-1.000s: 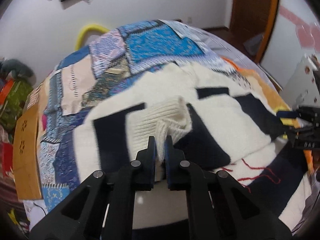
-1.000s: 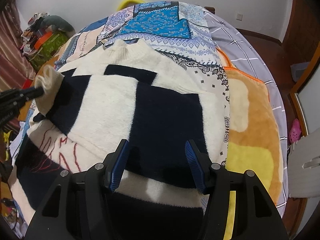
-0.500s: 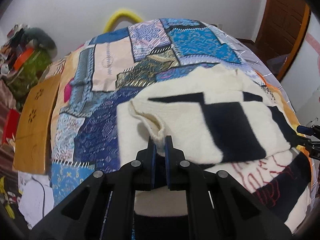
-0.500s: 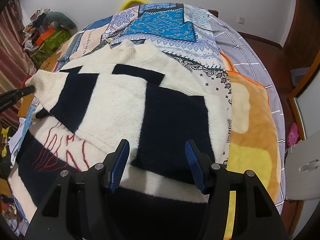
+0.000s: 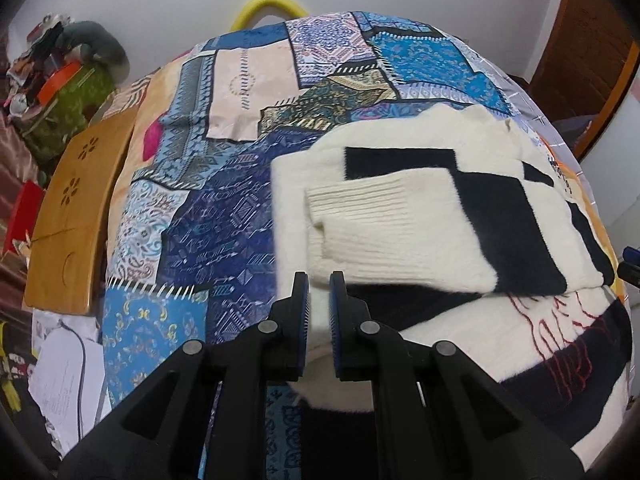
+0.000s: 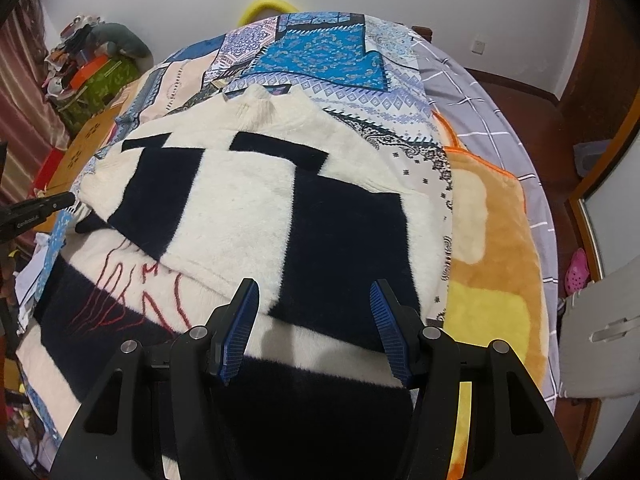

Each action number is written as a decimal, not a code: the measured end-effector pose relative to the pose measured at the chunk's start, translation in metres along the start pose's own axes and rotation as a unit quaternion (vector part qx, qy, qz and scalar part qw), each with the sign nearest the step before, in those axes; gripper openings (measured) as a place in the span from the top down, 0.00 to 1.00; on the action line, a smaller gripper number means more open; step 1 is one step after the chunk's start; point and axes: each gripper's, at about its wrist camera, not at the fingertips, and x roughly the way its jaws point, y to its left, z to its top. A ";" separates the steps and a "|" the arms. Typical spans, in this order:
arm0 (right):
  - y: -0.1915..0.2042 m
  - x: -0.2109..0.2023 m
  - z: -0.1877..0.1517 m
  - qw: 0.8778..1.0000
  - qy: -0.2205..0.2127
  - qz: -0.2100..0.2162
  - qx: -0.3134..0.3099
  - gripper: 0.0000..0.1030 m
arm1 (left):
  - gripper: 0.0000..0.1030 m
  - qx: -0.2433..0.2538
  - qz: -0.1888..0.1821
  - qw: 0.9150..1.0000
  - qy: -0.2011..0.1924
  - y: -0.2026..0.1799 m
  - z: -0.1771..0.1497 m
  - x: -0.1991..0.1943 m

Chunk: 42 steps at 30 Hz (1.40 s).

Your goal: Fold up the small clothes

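Note:
A cream and navy sweater (image 5: 296,184) (image 6: 240,200) with red stitching lies spread on the bed. One sleeve (image 5: 500,236) is folded across its chest, and the ribbed cuff (image 5: 360,216) rests flat near the sweater's left edge. My left gripper (image 5: 319,280) sits at the cuff's near corner, shut on a thin edge of it. The right wrist view shows that gripper (image 6: 68,200) touching the cuff from the left. My right gripper (image 6: 314,304) hangs open over the sweater's lower right part, with fabric below its fingers and none pinched.
A patchwork quilt (image 5: 224,240) covers the bed, with an orange and yellow blanket (image 6: 492,248) on its right side. A wooden board (image 5: 76,208) stands at the left edge, papers (image 5: 60,380) lie on the floor, and a clutter pile (image 5: 68,80) fills the far left corner.
My left gripper carried the sleeve cuff leftward across the sweater and lowered it; the sleeve now lies flat over the chest. The right gripper stayed put and open.

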 end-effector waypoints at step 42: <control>-0.024 -0.020 -0.107 0.994 0.022 0.030 0.099 0.23 | 0.29 -0.031 -0.042 0.997 0.060 0.007 -0.108 -0.030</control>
